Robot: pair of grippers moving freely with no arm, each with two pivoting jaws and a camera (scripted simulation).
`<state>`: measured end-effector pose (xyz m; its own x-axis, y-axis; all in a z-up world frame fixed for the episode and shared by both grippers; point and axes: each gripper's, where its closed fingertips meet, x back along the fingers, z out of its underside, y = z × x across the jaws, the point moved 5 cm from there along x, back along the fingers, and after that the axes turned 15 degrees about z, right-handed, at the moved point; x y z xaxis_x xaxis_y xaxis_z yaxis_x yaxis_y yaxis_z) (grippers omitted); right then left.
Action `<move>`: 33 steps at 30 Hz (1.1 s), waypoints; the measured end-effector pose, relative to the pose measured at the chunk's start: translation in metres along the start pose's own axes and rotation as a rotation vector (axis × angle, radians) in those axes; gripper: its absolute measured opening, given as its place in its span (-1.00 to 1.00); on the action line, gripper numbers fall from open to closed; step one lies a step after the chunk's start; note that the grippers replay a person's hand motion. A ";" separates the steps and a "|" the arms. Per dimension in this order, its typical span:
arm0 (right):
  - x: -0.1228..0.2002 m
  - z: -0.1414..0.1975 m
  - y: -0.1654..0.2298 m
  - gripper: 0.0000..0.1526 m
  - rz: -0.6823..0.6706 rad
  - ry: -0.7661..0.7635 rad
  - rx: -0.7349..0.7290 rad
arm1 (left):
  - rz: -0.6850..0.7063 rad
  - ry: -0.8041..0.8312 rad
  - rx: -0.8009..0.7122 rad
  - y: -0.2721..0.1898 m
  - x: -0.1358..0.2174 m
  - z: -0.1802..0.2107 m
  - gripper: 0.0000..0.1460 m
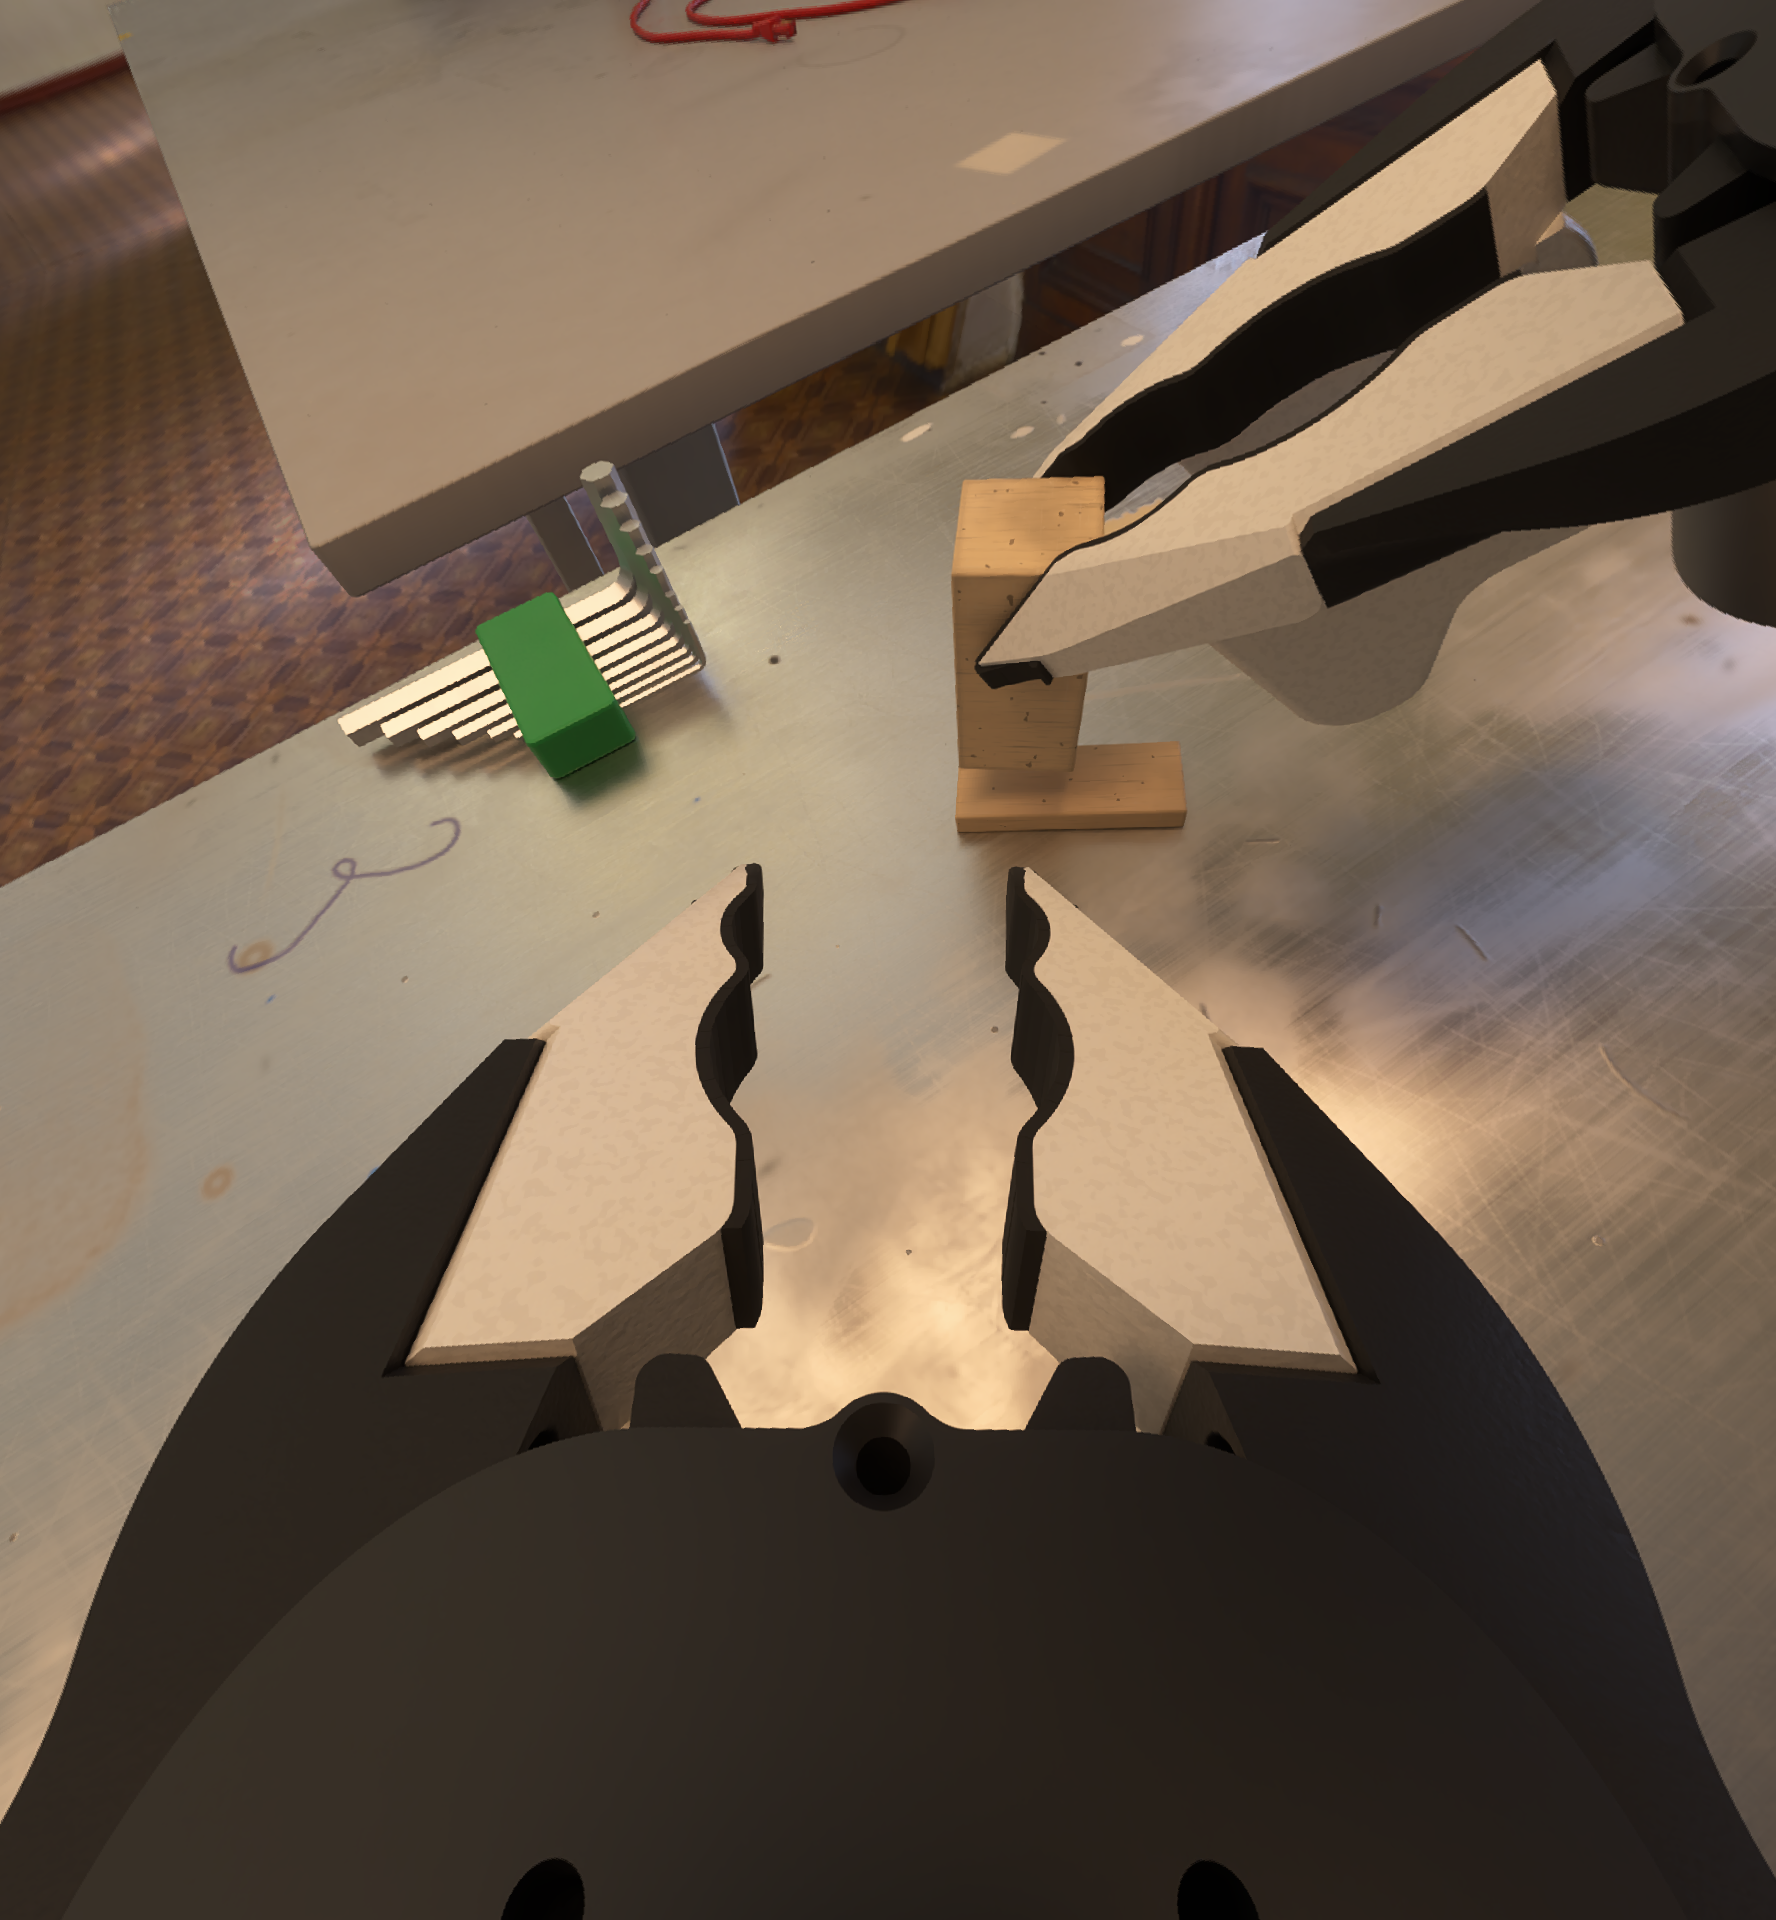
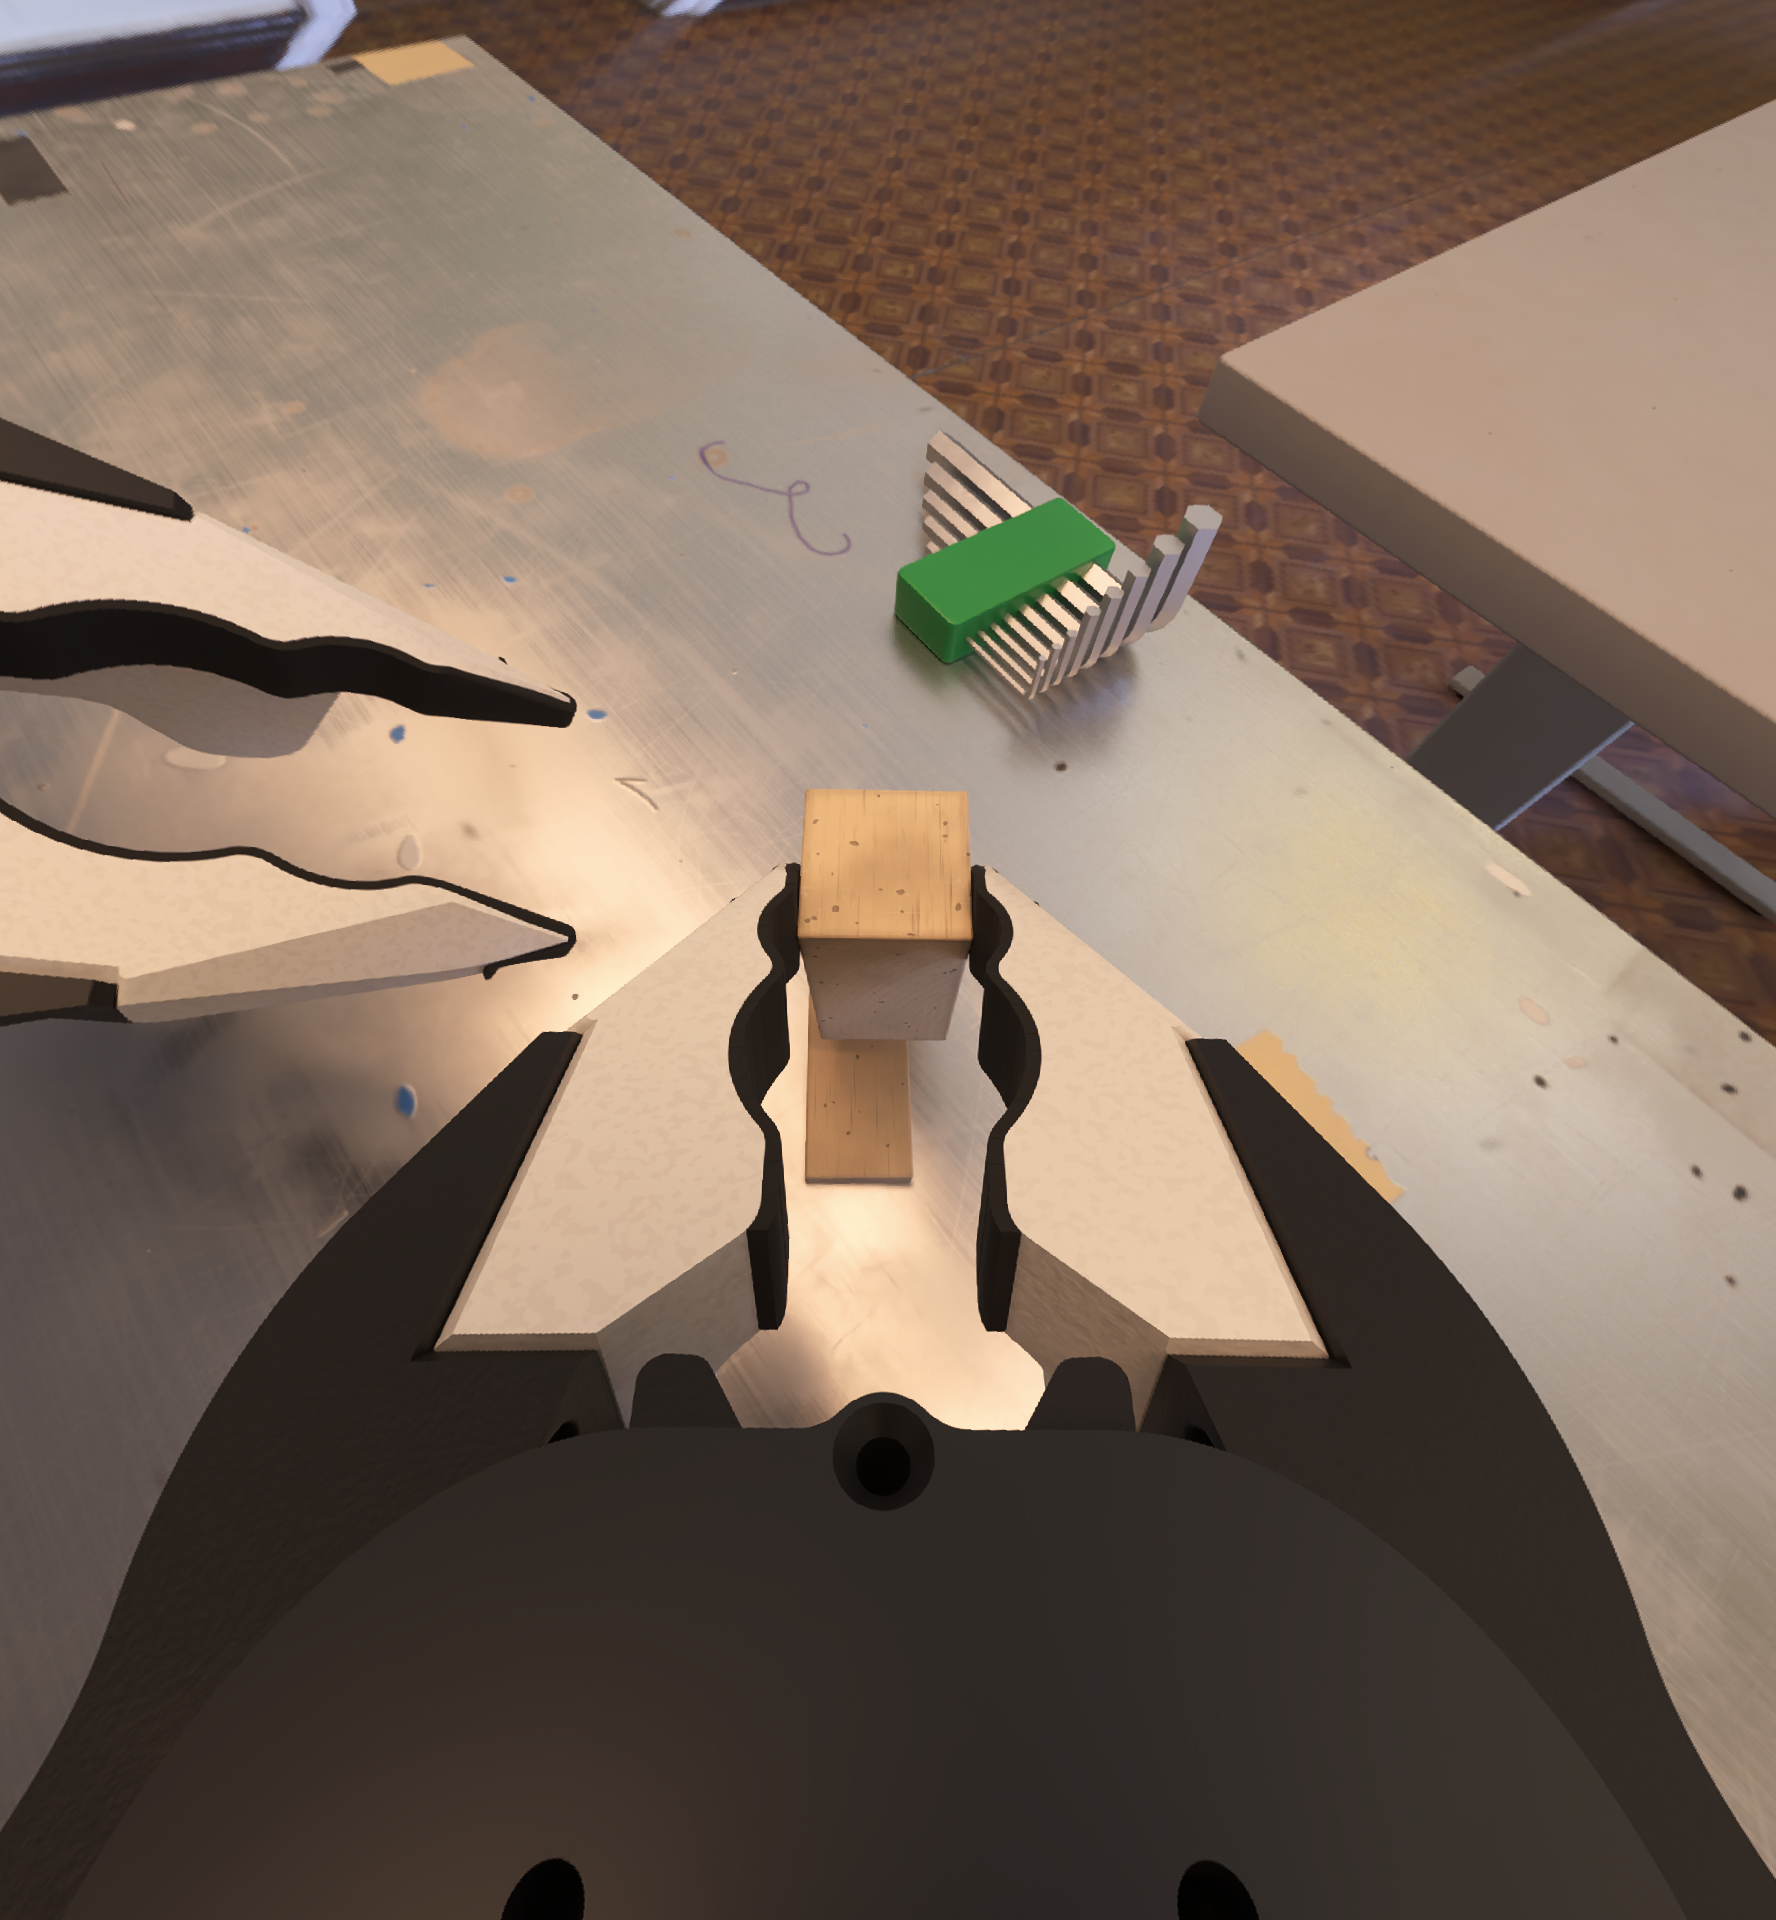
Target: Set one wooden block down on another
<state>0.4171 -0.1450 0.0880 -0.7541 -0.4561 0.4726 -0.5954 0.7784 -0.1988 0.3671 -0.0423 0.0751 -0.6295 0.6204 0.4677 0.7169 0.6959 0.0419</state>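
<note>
Right gripper (image 2: pixel 882 902) clamps the upright block (image 1: pixel 1019 623), which stands on the flat block (image 1: pixel 1123 795) on the worktop (image 1: pixel 1486 935). Left gripper (image 1: pixel 884 894) gapes, empty. We judge: seat flush, then release slowly.

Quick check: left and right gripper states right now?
Left gripper: open, empty.
Right gripper: shut on the upright wooden block, over the flat wooden block.

The right gripper (image 2: pixel 882 894) clamps an upright wooden block (image 2: pixel 884 883) over a flat wooden block (image 2: pixel 856 1112) on the metal table (image 2: pixel 344 364).
</note>
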 end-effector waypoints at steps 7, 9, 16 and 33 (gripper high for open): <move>-0.005 0.009 -0.002 -0.58 0.005 0.066 -0.005 | 0.001 0.009 0.000 0.001 -0.001 0.001 -0.37; -0.006 0.010 -0.002 -0.58 -0.012 0.072 -0.021 | -0.001 0.011 -0.001 0.001 -0.001 0.001 -0.37; -0.003 0.005 0.007 -0.58 -0.088 0.030 -0.068 | -0.010 0.013 0.006 0.004 0.000 0.002 -0.38; -0.003 0.009 0.006 -0.58 -0.090 0.060 -0.067 | -0.018 0.012 0.006 0.006 0.000 0.002 -0.39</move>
<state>0.4131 -0.1424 0.0779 -0.6797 -0.5002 0.5365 -0.6381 0.7639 -0.0963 0.3709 -0.0370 0.0741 -0.6390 0.6034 0.4771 0.7035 0.7092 0.0453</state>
